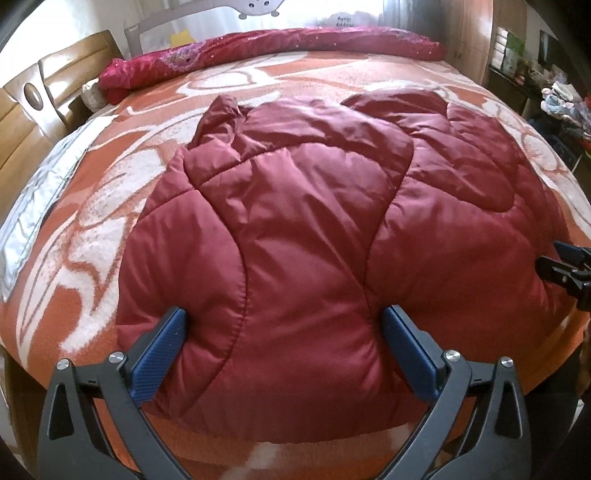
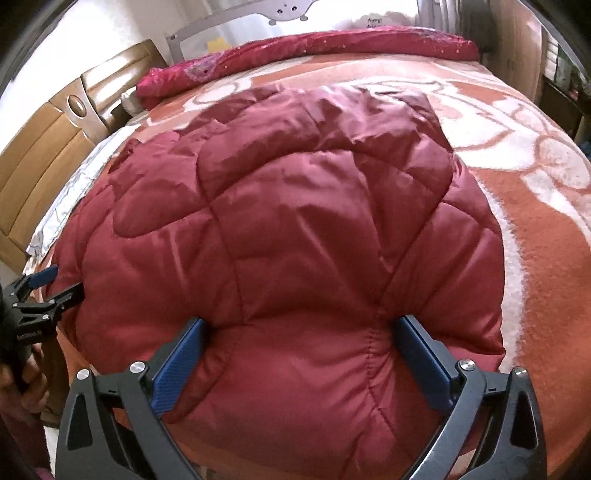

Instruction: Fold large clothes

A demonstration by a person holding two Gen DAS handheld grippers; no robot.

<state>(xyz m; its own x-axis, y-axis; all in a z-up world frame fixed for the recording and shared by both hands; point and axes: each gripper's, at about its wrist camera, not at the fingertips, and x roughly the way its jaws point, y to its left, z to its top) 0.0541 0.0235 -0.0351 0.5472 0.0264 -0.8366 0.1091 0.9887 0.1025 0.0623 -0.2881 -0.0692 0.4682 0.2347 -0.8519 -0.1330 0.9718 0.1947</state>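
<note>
Behind bed (image 1: 155, 122), rail fabric (image 1: 343, 18) shows small, unreadable lettering.

Both wrist cameras are looking steeply down from the bed's near edge, close over the dark red quilted padded jacket (image 1: 295, 229). Left view is facing its left half, right view its right half; both are sharing the jacket's middle and the far crimson rolled quilt (image 2: 314, 48).

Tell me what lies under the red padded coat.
The red padded coat lies on an orange and white blanket that shows all around it. The part of the blanket beneath it is covered.
</note>
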